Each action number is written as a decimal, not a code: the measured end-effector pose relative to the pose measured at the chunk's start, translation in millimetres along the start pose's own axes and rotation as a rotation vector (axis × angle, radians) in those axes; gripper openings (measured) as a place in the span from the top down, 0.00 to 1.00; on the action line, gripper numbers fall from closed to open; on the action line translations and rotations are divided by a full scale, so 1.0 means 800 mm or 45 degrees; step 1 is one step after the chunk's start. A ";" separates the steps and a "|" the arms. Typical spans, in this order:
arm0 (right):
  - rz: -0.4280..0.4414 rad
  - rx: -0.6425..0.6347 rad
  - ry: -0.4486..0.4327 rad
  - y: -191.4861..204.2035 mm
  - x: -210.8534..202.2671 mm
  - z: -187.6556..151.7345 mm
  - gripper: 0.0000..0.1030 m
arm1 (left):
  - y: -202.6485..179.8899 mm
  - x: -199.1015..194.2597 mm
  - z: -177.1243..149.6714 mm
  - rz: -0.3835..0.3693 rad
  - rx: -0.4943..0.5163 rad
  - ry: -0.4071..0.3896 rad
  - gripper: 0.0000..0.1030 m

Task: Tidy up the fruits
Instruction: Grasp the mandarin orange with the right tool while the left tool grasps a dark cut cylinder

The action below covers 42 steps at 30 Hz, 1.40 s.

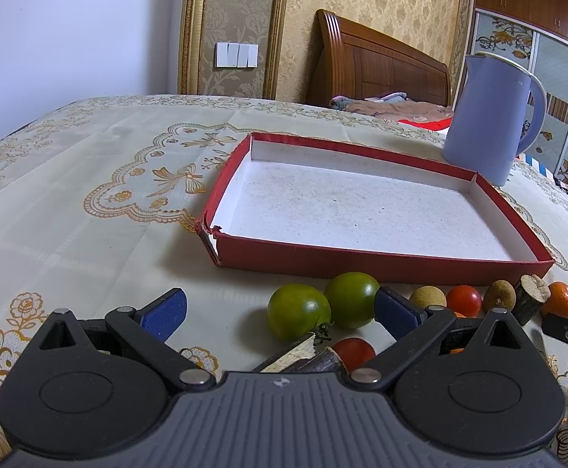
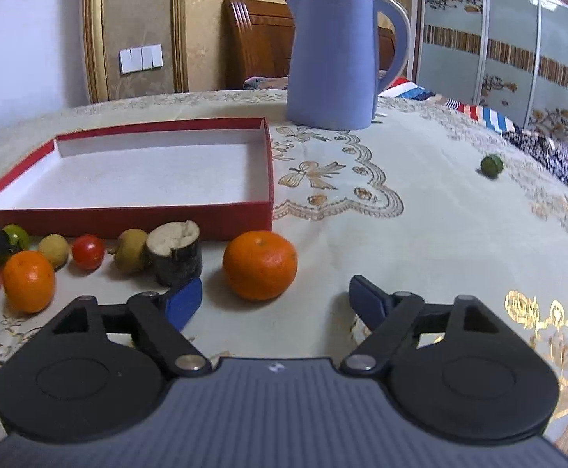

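A row of fruit lies in front of the empty red box [image 1: 361, 262]. My left gripper [image 1: 282, 308] is open, with two green tomatoes [image 1: 298, 312] between its blue fingers; the right finger stands close beside the second one [image 1: 352, 299]. A red cherry tomato [image 1: 356, 351] and a cut cane piece [image 1: 307, 355] lie near its body. My right gripper [image 2: 275, 298] is open just behind an orange [image 2: 260, 265], its pads apart from it. To the left lie a cane stub [image 2: 174, 253], longans [image 2: 131, 256], a cherry tomato [image 2: 88, 251] and another orange [image 2: 29, 280].
A blue kettle [image 2: 330, 58] stands on the patterned tablecloth behind the box's right corner. A small green fruit [image 2: 491, 164] lies alone far to the right, near the table's edge. A bed and a wardrobe fill the background.
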State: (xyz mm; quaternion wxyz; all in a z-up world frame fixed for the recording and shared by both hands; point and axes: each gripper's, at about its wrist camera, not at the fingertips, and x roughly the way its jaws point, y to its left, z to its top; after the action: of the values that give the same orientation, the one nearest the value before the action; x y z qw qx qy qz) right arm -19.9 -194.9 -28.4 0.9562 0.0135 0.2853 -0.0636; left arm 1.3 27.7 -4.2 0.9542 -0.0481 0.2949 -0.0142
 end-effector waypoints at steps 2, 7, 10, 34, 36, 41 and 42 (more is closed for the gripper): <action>0.007 -0.005 0.015 -0.001 0.008 0.004 0.31 | 0.000 0.000 0.000 0.003 -0.001 -0.003 0.00; 0.021 -0.021 0.021 0.000 0.019 0.011 0.43 | -0.001 0.000 -0.001 0.000 -0.002 0.000 0.00; 0.061 -0.023 0.019 -0.001 0.020 0.011 0.60 | 0.001 -0.002 -0.001 0.007 -0.018 -0.007 0.00; 0.097 -0.001 0.011 -0.006 0.020 0.010 0.59 | -0.006 -0.036 -0.028 -0.065 0.294 0.050 0.01; 0.096 -0.001 0.012 -0.006 0.020 0.009 0.59 | -0.007 -0.037 -0.028 -0.063 0.293 0.042 0.01; 0.103 -0.007 0.013 -0.005 0.019 0.009 0.56 | 0.000 -0.034 -0.027 -0.103 0.278 0.076 0.36; 0.103 -0.009 0.014 -0.005 0.019 0.009 0.55 | 0.001 -0.033 -0.027 -0.107 0.275 0.075 0.38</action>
State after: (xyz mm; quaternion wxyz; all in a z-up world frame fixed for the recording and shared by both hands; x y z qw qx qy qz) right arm -3.7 -201.0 -30.6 0.9565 0.0220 0.2898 -0.0238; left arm -33.2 27.9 -7.3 0.9434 0.0432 0.3172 -0.0871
